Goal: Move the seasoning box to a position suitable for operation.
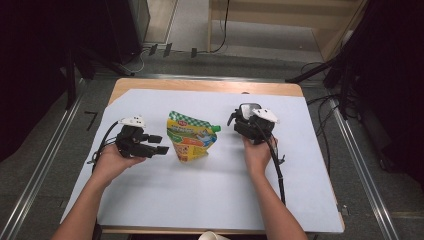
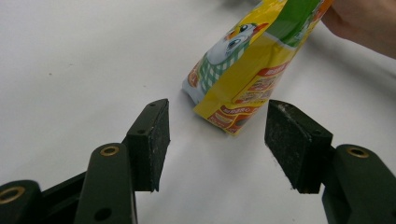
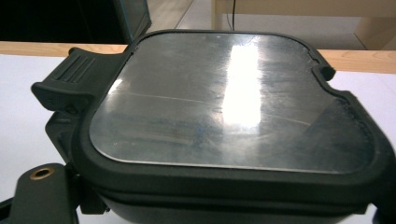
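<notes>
A yellow and green snack pouch (image 1: pixel 191 137) with a green cap lies on the white mat between my hands. My left gripper (image 1: pixel 159 144) rests on the mat just left of it, pointing at it. In the left gripper view the pouch's bottom corner (image 2: pixel 233 116) sits just beyond the open gripper (image 2: pixel 217 140), touching neither pad. My right gripper (image 1: pixel 248 122) is to the right of the pouch, shut on a black box with a clear lid (image 1: pixel 248 111). In the right gripper view that box (image 3: pixel 224 107) sits close up between the jaws, slightly off the mat.
The white mat (image 1: pixel 200 195) covers most of a wooden table (image 1: pixel 200 85). A pale round object (image 1: pixel 212 235) shows at the near edge. Cables trail from both grippers, and a metal rail (image 1: pixel 357 165) runs past the table's right side.
</notes>
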A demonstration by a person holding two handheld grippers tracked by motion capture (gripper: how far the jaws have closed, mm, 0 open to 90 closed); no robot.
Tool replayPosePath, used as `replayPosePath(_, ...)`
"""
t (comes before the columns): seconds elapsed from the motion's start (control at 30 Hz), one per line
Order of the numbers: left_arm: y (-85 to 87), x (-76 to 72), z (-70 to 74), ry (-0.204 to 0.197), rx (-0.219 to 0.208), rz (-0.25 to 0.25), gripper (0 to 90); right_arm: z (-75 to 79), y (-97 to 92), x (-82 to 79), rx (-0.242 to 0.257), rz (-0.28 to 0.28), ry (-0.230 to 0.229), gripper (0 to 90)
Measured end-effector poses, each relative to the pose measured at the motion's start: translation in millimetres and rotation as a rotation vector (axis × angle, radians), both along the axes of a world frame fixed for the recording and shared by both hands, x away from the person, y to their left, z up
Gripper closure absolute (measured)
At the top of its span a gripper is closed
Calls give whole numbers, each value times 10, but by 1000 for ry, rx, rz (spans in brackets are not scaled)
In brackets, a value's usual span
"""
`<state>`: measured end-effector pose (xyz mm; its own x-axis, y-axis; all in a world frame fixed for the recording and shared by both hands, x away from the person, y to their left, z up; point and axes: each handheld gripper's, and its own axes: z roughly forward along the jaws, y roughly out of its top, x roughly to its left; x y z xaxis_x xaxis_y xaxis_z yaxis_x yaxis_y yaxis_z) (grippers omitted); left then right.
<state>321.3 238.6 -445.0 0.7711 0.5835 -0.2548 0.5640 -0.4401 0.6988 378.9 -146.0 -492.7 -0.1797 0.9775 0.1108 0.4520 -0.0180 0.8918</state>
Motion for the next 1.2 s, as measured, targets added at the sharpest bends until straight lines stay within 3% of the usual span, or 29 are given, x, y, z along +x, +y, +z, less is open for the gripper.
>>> replayPosePath(0.33,63,-21,40,0,-16,13,415,71,-102,-243,18,78,15,153)
replayPosePath(0.53,56,-71,69,11,-15,-13,415,81,-166,-479,24,140,23,153)
replayPosePath(0.6,44,-147,87,9,-13,-31,421,89,-173,-558,29,155,25,153)
replayPosePath(0.8,-49,-271,85,1,4,-70,440,86,-130,-784,22,214,42,153)
replayPosePath(1.0,-194,-385,158,-28,-13,-109,481,84,-117,-947,29,241,39,153)
replayPosePath(1.1,-308,-435,184,-16,-28,-138,500,96,-105,-1059,35,260,41,153)
replayPosePath(1.2,-391,-459,180,-8,-16,-159,523,97,-82,-1134,32,278,39,153)
